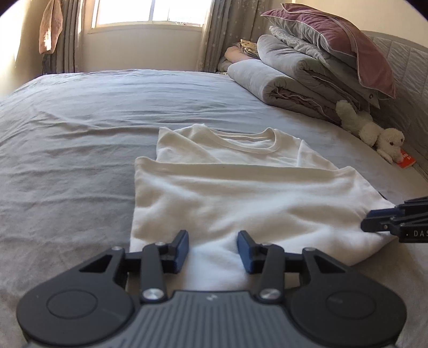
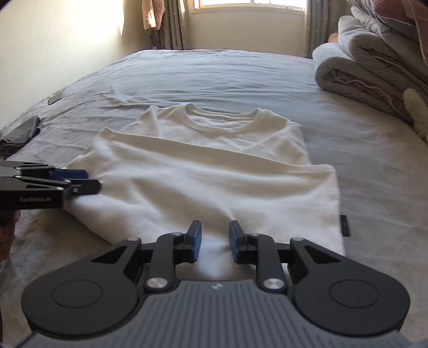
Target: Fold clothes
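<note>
A white T-shirt [image 1: 240,192] [image 2: 214,174] lies on the grey bedsheet [image 1: 67,160], collar away from me, sleeves tucked in and the lower half folded up over the chest. My left gripper [image 1: 212,235] sits at the near folded edge on the shirt's left side. Its jaws stand apart with a soft bulge of fabric between them, and the pads do not press on it. My right gripper [image 2: 215,224] is at the same edge further right, jaws a little apart over a small crease, not pinching. Each gripper shows side-on in the other view, the right gripper [image 1: 366,222] and the left gripper [image 2: 91,182].
Folded quilts [image 1: 294,80] topped by a mauve pillow [image 1: 342,40] are stacked at the back right, with a white plush toy [image 1: 374,131] and a red booklet [image 1: 406,160] beside them. A grey garment [image 2: 21,133] lies at the bed's left edge. A window [image 1: 147,13] is beyond.
</note>
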Demonstrator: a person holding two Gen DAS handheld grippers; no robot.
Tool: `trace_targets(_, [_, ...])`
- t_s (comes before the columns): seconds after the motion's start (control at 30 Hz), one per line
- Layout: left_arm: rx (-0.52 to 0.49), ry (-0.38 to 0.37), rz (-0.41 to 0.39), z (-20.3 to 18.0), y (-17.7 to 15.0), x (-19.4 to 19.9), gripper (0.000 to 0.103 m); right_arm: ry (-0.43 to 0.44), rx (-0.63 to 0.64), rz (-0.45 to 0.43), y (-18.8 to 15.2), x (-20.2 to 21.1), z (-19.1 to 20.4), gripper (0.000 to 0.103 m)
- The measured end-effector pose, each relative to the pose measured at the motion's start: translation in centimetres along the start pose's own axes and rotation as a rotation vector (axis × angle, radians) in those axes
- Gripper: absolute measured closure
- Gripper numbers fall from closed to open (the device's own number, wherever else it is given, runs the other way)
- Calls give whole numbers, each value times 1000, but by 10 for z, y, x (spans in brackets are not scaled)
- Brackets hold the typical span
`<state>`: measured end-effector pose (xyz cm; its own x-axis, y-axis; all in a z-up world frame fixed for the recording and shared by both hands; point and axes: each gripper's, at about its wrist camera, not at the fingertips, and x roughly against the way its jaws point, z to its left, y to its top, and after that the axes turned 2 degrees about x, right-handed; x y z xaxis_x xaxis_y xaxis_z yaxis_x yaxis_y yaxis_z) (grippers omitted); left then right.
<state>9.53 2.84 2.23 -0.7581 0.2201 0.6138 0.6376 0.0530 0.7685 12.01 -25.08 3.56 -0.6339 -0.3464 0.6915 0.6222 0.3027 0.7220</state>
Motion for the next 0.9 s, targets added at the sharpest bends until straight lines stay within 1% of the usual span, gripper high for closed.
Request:
trace_targets(0.1, [24,-4,9,6,0,6,60,-75,-32,64,-11,7,-33,74])
trace_targets(0.2, [47,8,24,11,0,15,60,-49,-110,84,-19,13,-54,74])
trace_targets(0.27, [71,11,39,15,0,25,60,-49,-112,93,-19,18,-52,74])
trace_targets(0.3, [99,8,42,19,0,32,59,-44,-126,90,-17,21,-51,73])
trace_targets(0.33, [130,6,45,24,1,37,56,-40,-160,79,-16,25,-54,63])
trace_targets(0.4, [184,15,45,33,2,46,44,-48,-232,55,-14,34,-61,52])
trace_targets(0.43, [194,29,41,36,2,48,34,-59,-250,48,-15,36,-65,49])
trace_targets(0.47, [206,40,38,39,1,49,31,-53,-280,47,-17,36,-69,48])
trace_targets(0.53, [252,37,45,47,-2,45,32,-16,-367,52,-21,34,-80,48])
trace_targets(0.63, [325,27,80,52,-8,36,33,44,-480,61,-27,29,-88,48])
trace_targets(0.67, [337,29,88,52,-10,34,34,63,-497,67,-28,27,-88,48])
trace_targets(0.7, [331,39,88,50,-10,36,36,70,-491,78,-29,26,-85,58])
trace_targets(0.73, [327,46,89,49,-10,36,54,69,-476,88,-28,25,-82,72])
trace_targets(0.77, [337,39,98,50,-10,35,80,57,-458,95,-28,25,-79,76])
trace_targets(0.8, [356,24,111,52,-11,34,83,47,-448,96,-27,25,-78,84])
trace_targets(0.87, [383,14,125,57,-12,33,91,47,-446,92,-27,26,-80,89])
trace_targets(0.9, [396,7,131,59,-12,33,92,51,-444,89,-26,27,-81,91])
